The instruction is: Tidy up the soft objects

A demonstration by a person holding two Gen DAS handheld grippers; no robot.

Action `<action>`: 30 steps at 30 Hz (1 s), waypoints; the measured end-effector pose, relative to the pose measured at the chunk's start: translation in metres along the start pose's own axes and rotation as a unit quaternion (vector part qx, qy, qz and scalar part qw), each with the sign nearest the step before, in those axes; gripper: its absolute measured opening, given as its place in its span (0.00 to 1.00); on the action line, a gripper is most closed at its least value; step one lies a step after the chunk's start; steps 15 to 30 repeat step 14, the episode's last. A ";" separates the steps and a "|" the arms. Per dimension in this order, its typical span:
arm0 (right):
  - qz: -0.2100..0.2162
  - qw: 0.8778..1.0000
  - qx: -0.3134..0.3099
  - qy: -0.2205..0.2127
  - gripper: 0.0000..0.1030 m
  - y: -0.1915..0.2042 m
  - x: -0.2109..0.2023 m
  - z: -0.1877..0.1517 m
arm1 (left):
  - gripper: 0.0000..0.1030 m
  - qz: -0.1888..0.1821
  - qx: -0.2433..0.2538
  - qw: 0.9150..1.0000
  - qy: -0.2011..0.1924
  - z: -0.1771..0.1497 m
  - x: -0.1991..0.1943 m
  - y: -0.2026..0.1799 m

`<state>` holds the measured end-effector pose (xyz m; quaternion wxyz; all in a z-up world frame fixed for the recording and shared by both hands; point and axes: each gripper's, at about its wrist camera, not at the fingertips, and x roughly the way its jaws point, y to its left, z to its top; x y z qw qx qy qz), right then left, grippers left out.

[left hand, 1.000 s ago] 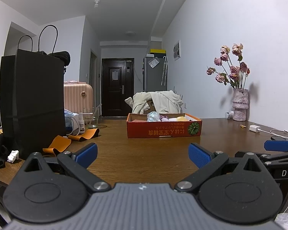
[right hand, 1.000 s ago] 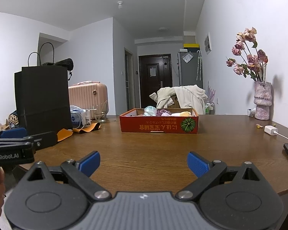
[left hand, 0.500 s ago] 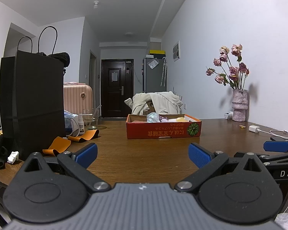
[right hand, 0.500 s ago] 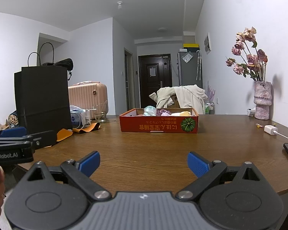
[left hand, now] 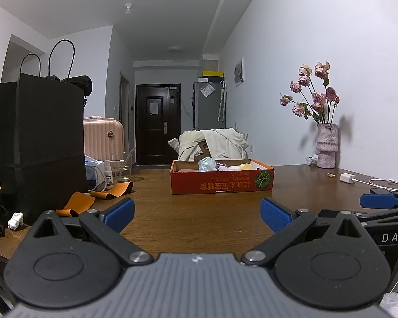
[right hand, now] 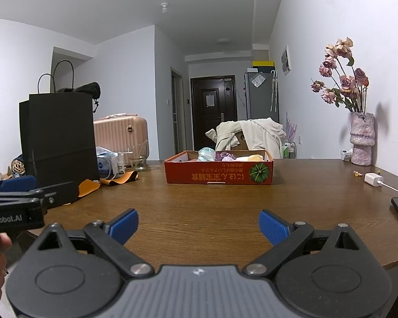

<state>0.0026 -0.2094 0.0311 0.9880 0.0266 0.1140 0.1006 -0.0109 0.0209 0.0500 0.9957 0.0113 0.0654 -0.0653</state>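
Both grippers hang at the near edge of the wooden counter point(right hand: 212, 212), fingers spread wide and empty: the left gripper point(left hand: 196, 212) and the right gripper point(right hand: 199, 224) side by side, well short of the work. The soft objects sit in the red cardboard box point(right hand: 218, 176) mid-counter: a pale blue-green bundle point(right hand: 206, 154), a purple one point(right hand: 224, 155) and a yellowish one point(right hand: 254, 157), probably cloth or plush, though they are too small to tell. The box wall hides their lower parts, so a reach over it may clip the rim and shove the light box. A soft piece may also snag its neighbour. The charger and cable point(right hand: 375, 179) lie near the right gripper's side.
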 end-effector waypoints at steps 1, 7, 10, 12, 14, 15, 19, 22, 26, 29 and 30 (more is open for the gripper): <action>0.000 1.000 0.000 0.000 0.95 0.000 0.000 0.000 | 1.00 0.001 -0.001 1.000 0.000 0.000 0.000 0.000; -0.001 1.000 0.000 0.000 0.95 0.000 0.000 0.000 | 1.00 0.007 0.001 1.000 -0.006 0.000 -0.001 -0.001; -0.001 1.000 0.000 0.000 0.95 0.001 0.000 0.000 | 1.00 0.010 0.001 1.000 -0.008 -0.001 -0.001 -0.001; 0.000 1.000 0.001 -0.001 0.95 0.001 0.000 0.000 | 1.00 0.011 -0.001 1.000 -0.008 -0.001 -0.001 -0.001; -0.001 1.000 0.002 -0.002 0.95 0.001 0.001 0.000 | 1.00 0.011 0.001 1.000 -0.011 -0.001 -0.001 -0.001; -0.001 1.000 0.002 -0.002 0.95 0.001 0.001 0.000 | 1.00 0.011 0.001 1.000 -0.011 -0.001 -0.001 -0.001; -0.001 1.000 0.002 -0.002 0.95 0.001 0.001 0.000 | 1.00 0.011 0.001 1.000 -0.011 -0.001 -0.001 -0.001; -0.001 1.000 0.002 -0.002 0.95 0.001 0.001 0.000 | 1.00 0.011 0.001 1.000 -0.011 -0.001 -0.001 -0.001; -0.001 1.000 0.002 -0.002 0.95 0.001 0.001 0.000 | 1.00 0.011 0.001 1.000 -0.011 -0.001 -0.001 -0.001; -0.001 1.000 0.002 -0.002 0.95 0.001 0.001 0.000 | 1.00 0.011 0.001 1.000 -0.011 -0.001 -0.001 -0.001; -0.001 1.000 0.002 -0.002 0.95 0.001 0.001 0.000 | 1.00 0.011 0.001 1.000 -0.011 -0.001 -0.001 -0.001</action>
